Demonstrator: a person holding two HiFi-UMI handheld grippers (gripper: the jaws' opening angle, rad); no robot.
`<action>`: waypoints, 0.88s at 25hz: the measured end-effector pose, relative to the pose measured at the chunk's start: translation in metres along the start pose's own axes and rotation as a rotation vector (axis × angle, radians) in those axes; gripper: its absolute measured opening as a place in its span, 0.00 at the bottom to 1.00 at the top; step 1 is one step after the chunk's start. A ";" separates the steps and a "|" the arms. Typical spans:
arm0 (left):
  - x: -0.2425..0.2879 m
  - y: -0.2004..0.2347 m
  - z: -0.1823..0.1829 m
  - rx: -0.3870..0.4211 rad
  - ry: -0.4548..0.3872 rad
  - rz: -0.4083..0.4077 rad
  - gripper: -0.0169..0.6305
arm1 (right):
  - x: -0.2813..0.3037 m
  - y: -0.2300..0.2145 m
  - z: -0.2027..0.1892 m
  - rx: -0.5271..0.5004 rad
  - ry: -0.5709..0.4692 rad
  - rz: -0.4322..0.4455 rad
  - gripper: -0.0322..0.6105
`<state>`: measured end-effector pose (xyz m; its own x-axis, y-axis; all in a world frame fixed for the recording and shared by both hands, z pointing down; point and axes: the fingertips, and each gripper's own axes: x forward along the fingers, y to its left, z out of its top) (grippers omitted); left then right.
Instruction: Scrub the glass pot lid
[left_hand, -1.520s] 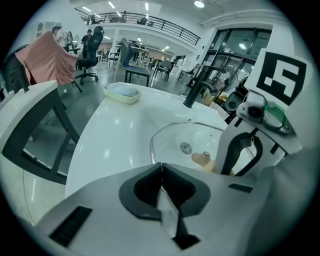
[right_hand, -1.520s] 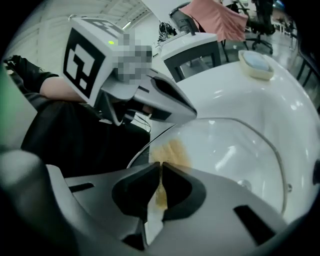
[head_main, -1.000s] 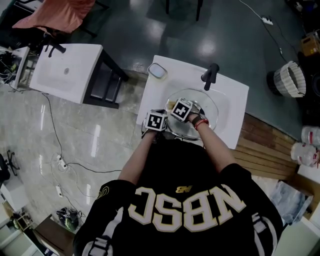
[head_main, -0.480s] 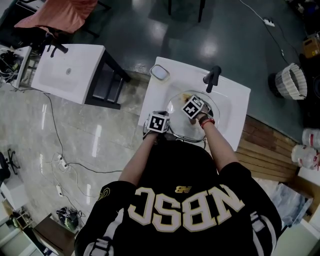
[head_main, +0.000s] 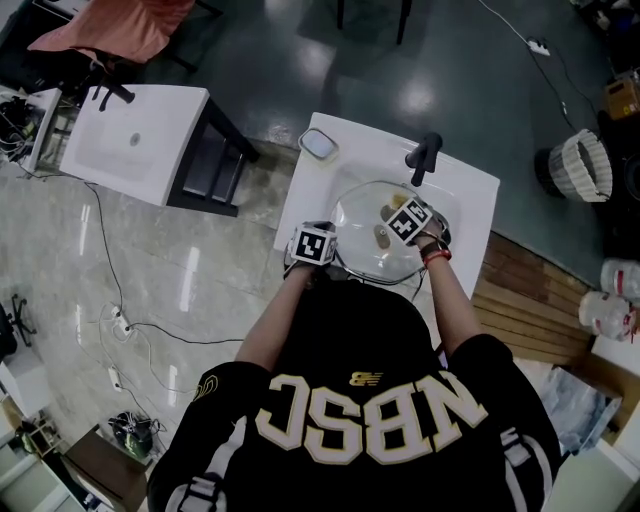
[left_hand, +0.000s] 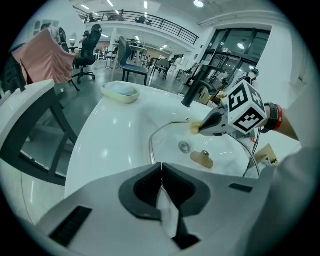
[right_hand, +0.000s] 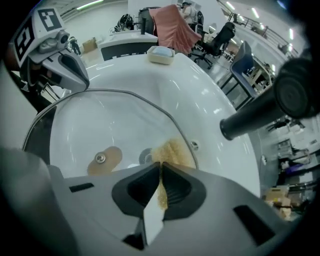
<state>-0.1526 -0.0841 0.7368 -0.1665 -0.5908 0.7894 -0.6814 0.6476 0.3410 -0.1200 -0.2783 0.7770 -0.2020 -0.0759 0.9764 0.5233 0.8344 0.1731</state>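
The round glass pot lid (head_main: 362, 255) lies tilted in the white sink (head_main: 470, 200), its tan knob (head_main: 381, 236) near the middle. My left gripper (head_main: 313, 245) is at the lid's near-left edge, shut on the metal rim (left_hand: 150, 145). My right gripper (head_main: 410, 220) is over the lid's right side, shut on a yellow-brown sponge (right_hand: 170, 149) that presses against the glass (right_hand: 100, 125) close to its far rim. In the left gripper view the sponge (left_hand: 194, 127) shows at the tip of the right gripper, above the knob (left_hand: 202, 159).
A black faucet (head_main: 425, 155) stands at the back of the sink, close to the right gripper. A soap dish (head_main: 318, 144) sits on the sink's far-left corner. A second sink (head_main: 135, 140) stands to the left, a basket (head_main: 580, 160) on the floor at right.
My right gripper has slid the sponge across the lid from its left-centre to its right side, towards the faucet. The left gripper has stayed on the rim.
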 end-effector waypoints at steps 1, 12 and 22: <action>0.000 0.000 0.000 -0.002 0.000 0.001 0.05 | -0.003 0.000 -0.005 0.009 0.004 0.009 0.09; 0.001 0.000 0.000 -0.019 -0.003 0.002 0.05 | -0.040 0.032 -0.044 0.010 0.147 0.363 0.09; 0.001 0.001 0.000 -0.023 0.004 -0.005 0.05 | -0.083 0.104 -0.053 -0.110 0.188 0.717 0.09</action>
<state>-0.1529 -0.0840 0.7380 -0.1605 -0.5923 0.7896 -0.6657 0.6556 0.3565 -0.0045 -0.2140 0.7211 0.3597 0.3655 0.8585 0.5552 0.6556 -0.5117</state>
